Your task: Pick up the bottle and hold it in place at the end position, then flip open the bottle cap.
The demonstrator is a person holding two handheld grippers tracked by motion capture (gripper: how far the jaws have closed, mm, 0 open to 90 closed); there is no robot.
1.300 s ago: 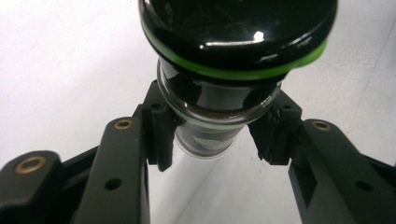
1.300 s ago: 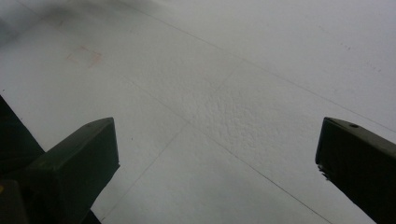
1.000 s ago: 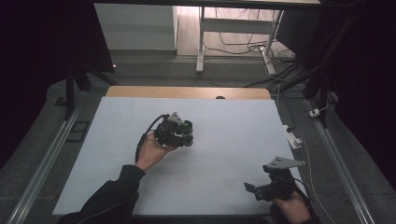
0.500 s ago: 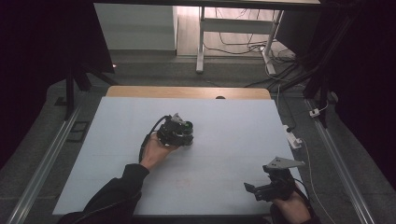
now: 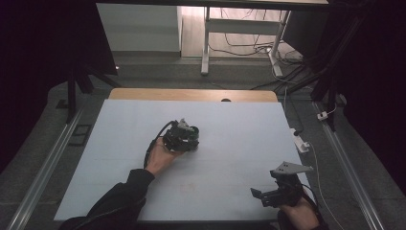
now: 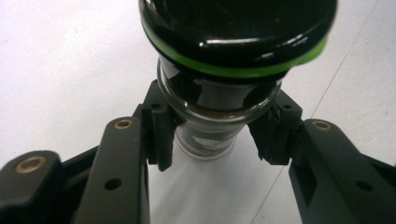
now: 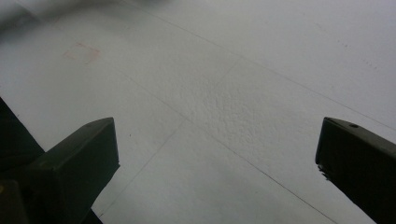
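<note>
At five o'clock on the white table (image 5: 230, 158), the right gripper (image 5: 268, 195) hovers, jaws spread wide. Toward the centre, the left gripper (image 6: 212, 135) clamps a dark glass jar with green-rimmed black lid (image 6: 219, 88).

The room was dim around a softly lit white bench (image 5: 230, 124). Brighter light fell at the far floor. Close up, a jar's black lid (image 6: 238, 28) was blurred, with small glare.

Black left tool (image 6: 212, 140) with brass-coloured screws on both jaws and a looping black cable (image 5: 154, 141). Black right tool (image 5: 268, 195) topped by a grey three-cornered plate (image 5: 290, 168). Dark long sleeve (image 5: 115, 201) on the left arm.
</note>
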